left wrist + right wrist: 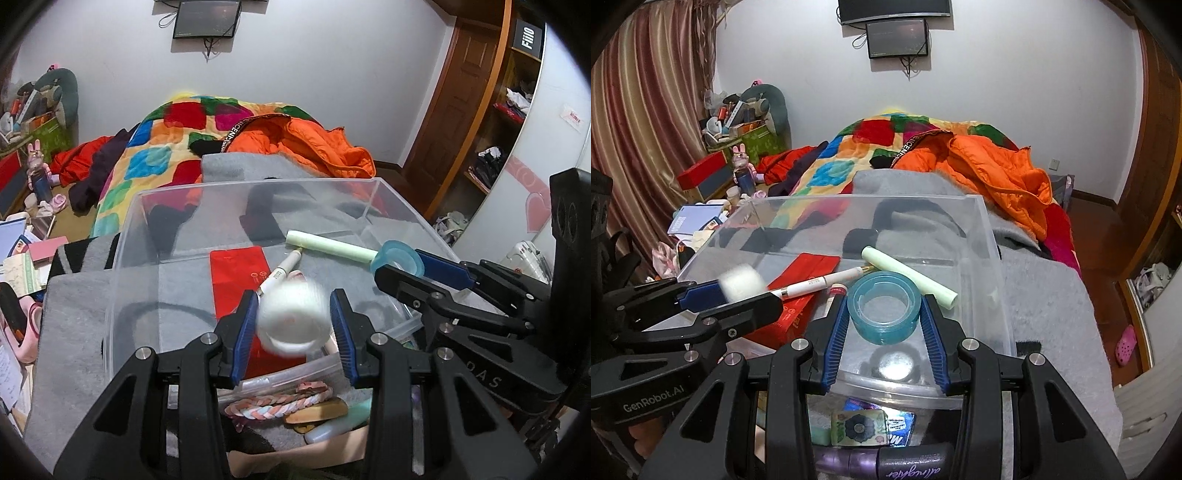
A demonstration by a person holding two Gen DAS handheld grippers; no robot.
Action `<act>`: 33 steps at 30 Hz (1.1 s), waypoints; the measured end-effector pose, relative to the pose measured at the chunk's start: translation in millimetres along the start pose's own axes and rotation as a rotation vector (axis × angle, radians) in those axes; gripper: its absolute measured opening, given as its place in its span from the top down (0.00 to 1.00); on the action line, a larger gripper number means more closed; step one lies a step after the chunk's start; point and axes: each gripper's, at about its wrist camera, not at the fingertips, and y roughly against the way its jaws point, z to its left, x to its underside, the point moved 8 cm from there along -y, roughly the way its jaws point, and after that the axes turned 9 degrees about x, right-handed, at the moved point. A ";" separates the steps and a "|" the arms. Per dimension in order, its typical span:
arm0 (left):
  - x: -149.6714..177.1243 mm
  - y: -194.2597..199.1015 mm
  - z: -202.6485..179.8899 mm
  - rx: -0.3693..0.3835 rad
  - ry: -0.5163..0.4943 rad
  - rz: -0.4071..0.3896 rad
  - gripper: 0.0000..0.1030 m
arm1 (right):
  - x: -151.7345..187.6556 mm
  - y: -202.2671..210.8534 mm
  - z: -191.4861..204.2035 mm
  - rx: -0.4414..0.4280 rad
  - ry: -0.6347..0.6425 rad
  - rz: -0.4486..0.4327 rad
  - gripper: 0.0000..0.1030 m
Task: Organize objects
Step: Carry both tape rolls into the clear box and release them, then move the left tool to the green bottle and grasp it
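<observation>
A clear plastic box (258, 184) (868, 199) stands on a grey blanket. It holds a red packet (240, 273), a white pen (820, 284) and a pale green tube (332, 247). My left gripper (293, 299) (738, 291) hangs over the box's near left part. Its blue pads sit against both sides of a white jar (291, 317) (742, 282), which looks blurred. My right gripper (885, 301) (413, 269) is shut on a teal tape roll (884, 314) (397, 258), held over the box's near right part.
In front of the box lie braided hair bands (277, 402), a patterned card (858, 428) and a purple tube (886, 461). Behind it, a coloured quilt (849, 158) and an orange jacket (997, 170) cover the bed. Clutter fills the floor at left (22, 258).
</observation>
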 end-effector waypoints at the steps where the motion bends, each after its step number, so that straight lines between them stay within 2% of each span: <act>1: 0.1 0.0 -0.3 0.002 0.002 0.000 0.56 | 0.3 -0.3 0.5 0.005 0.004 -0.001 0.65; 3: 0.2 1.6 -0.8 0.006 0.006 -0.005 0.49 | 0.7 -0.3 1.2 0.007 0.010 -0.002 0.65; 7: 1.2 5.8 -2.8 0.007 -0.002 -0.011 0.48 | 0.6 2.9 2.2 -0.016 0.004 0.002 0.62; 11: 0.3 11.2 -3.8 -0.006 -0.009 -0.022 0.41 | -0.3 7.9 1.4 -0.012 0.007 -0.008 0.59; 17: -0.9 27.2 -7.2 -0.036 -0.029 -0.057 0.30 | -1.7 26.9 -3.3 0.007 0.007 -0.050 0.47; 25: 7.9 52.3 -4.3 -0.043 -0.011 -0.081 0.29 | 3.1 54.2 -8.6 0.059 0.044 -0.097 0.40; 30: 19.2 68.6 -3.1 -0.042 0.007 -0.092 0.28 | 14.1 63.7 -12.0 0.076 0.044 -0.099 0.40; 33: 29.2 74.1 -2.6 -0.041 0.020 -0.091 0.22 | 24.1 64.4 -17.1 0.076 0.030 -0.081 0.39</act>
